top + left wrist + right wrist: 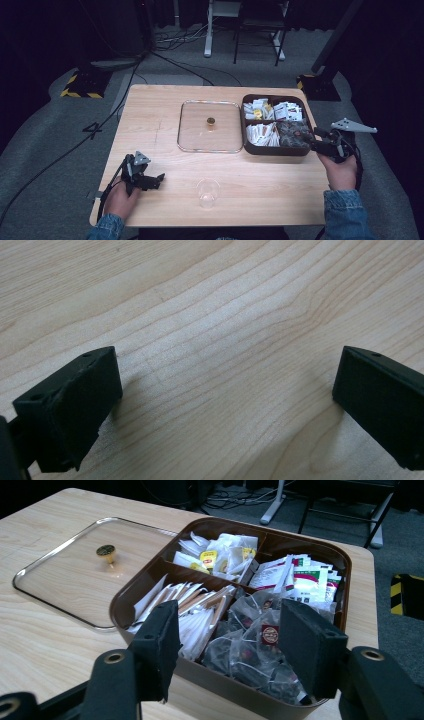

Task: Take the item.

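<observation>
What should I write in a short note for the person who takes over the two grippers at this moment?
Left gripper: open, empty, low over the bare table at the near left.
Right gripper: jaws half open with nothing between them, just in front of the brown box, aimed at its near compartment of dark tea bags.
Things: the box is open; its clear lid lies flat beside it, knob up. An empty clear cup stands at the near edge.
Done: lid off.
Left: probably take a tea bag from the box and put it into the cup.
</observation>
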A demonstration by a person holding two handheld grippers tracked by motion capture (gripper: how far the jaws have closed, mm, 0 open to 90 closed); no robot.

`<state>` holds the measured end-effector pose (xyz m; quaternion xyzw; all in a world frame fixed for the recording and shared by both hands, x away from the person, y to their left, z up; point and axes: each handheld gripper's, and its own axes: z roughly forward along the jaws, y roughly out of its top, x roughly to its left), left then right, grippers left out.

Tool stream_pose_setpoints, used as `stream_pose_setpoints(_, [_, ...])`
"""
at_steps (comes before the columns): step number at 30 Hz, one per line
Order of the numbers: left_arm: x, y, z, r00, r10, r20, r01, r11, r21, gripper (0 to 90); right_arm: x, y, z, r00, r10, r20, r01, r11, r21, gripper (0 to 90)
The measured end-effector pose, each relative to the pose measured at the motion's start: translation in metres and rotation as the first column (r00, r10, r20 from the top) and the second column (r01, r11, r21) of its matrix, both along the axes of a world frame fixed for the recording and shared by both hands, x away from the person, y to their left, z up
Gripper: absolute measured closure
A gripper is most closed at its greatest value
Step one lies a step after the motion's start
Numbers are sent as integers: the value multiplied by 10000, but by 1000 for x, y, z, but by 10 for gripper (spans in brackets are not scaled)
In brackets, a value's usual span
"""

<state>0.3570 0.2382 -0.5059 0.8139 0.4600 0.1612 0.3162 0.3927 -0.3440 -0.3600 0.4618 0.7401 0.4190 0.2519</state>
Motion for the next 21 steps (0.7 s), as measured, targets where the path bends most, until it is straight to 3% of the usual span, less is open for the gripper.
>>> stream_pose_setpoints(9, [1,0,0,10000,-24,-9,24,10000,3,0,23,-2,-11,9995,-306,123,313,9976,-614,390])
stream_pose_setpoints(10, [1,0,0,10000,-20,5,20,10000,21,0,34,-2,-14,9992,-396,-35,393,9976,-570,390])
stream_pose_setpoints(13, [1,0,0,10000,-18,7,18,10000,20,0,47,-3,-23,9983,-486,-320,469,9976,-512,394])
stream_pose_setpoints(18, [1,-2,0,9999,142,19,-142,9999,-22,0,61,-2,-42,9970,-531,-571,469,9934,-1049,404])
stream_pose_setpoints(21, [1,-2,0,9998,175,16,-175,9998,-13,0,72,-8,-52,9939,-655,-890,582,9949,-819,417])
